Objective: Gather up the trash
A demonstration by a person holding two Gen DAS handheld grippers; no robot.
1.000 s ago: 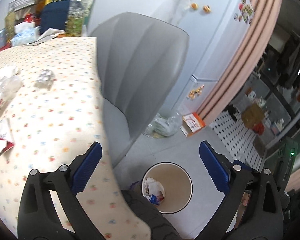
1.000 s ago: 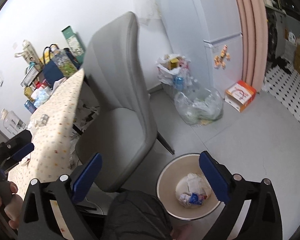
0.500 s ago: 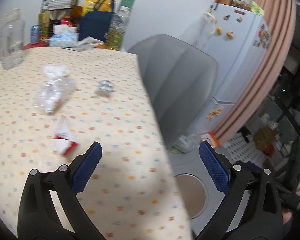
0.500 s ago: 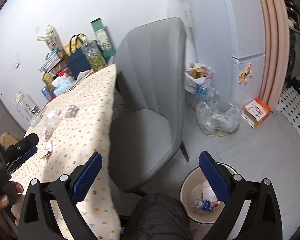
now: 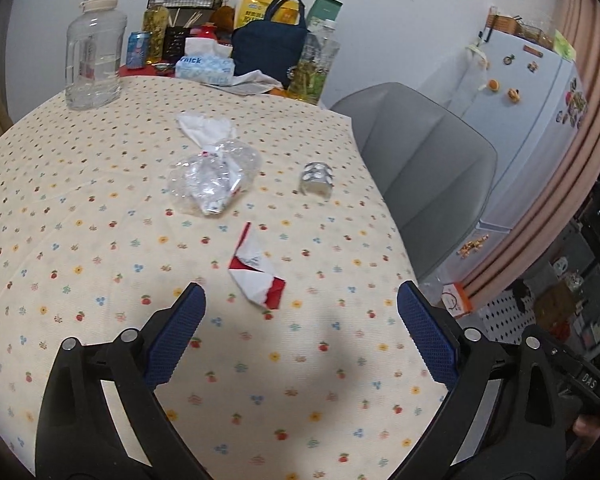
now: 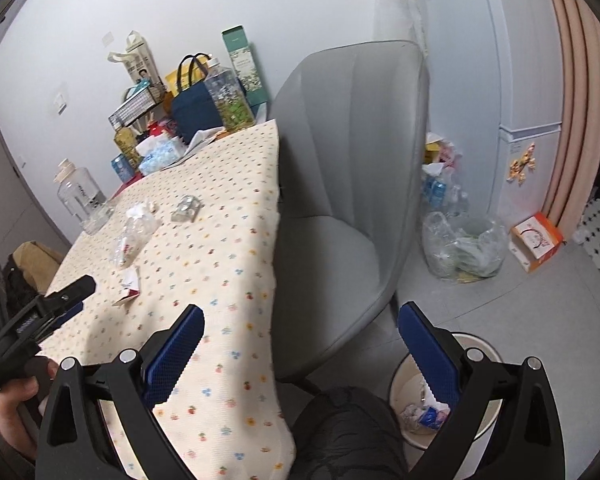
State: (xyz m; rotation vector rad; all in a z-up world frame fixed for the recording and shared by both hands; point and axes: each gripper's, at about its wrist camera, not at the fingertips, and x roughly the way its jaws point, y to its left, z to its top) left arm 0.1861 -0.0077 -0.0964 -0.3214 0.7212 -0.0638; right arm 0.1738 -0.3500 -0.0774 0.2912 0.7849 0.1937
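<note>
While we hold the left gripper (image 5: 300,330) spread wide and empty over the tablecloth (image 5: 80,208), a red and white wrapper (image 5: 256,274) lies just ahead between its fingers. Farther ahead sit a crumpled clear bag (image 5: 214,178) and, to the right, a small foil pack (image 5: 316,177). Only our right gripper (image 6: 300,354), likewise wide open and empty, shows the bin (image 6: 404,436) on the floor beneath its right finger, partly hidden by it, with scraps inside we cannot identify. Beyond stands a grey chair (image 6: 352,184).
</note>
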